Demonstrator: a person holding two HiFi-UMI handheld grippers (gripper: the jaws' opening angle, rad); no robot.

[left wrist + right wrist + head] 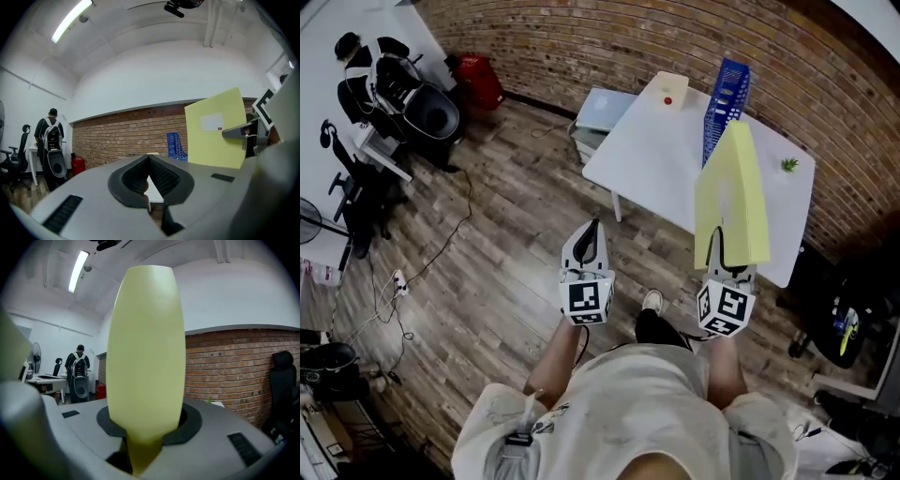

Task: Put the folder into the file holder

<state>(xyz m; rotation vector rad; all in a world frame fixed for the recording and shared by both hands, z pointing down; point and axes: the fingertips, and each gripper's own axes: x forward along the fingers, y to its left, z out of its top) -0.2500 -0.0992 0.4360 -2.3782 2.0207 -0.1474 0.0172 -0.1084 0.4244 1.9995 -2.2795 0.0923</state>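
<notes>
One yellow folder (733, 192) stands on edge in our right gripper (724, 270), its near end pinched between the jaws and the rest reaching forward. We judge it light, thin, slick and floppy, best held near the spine. Our left gripper (589, 234), alongside, is pressed together and empty. Ahead of the right gripper, the blue file holder (725, 103) stands on the white table (647, 159).
</notes>
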